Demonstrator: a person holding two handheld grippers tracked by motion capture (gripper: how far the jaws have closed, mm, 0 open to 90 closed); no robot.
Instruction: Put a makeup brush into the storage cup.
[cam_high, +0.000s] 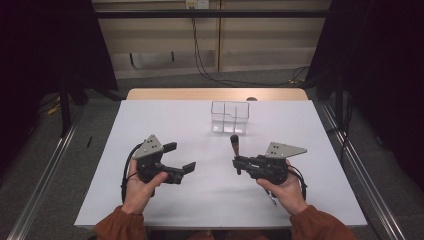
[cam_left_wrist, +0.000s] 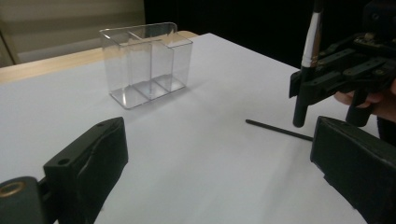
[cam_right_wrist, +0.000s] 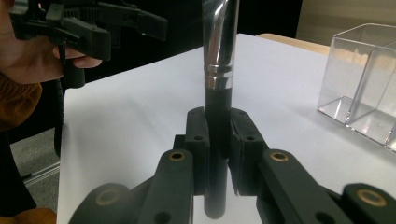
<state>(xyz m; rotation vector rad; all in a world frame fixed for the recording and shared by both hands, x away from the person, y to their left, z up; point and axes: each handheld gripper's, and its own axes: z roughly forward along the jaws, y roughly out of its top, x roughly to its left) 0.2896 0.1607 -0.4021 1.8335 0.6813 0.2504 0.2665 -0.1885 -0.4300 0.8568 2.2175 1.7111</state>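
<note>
On the white table (cam_high: 165, 125), the right gripper (cam_high: 237, 164) clamps an upright makeup brush (cam_high: 234, 143) between closed jaws; the left gripper (cam_high: 181, 157) gapes empty.

White counter (cam_high: 150, 120) on grey carpet floor (cam_high: 95, 150); black curtains (cam_high: 45, 45) flank beige wall panels (cam_high: 265, 35), cables (cam_high: 210, 70) trailing down.

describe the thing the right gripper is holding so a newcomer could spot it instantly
On the white table, in front of the clear plastic organizer standing near the far edge, the right gripper is shut on a makeup brush. It stands upright between the jaws, with a black handle, a shiny silver ferrule and dark bristles on top. The thin black stick lying flat nearby is much slimmer.
</note>
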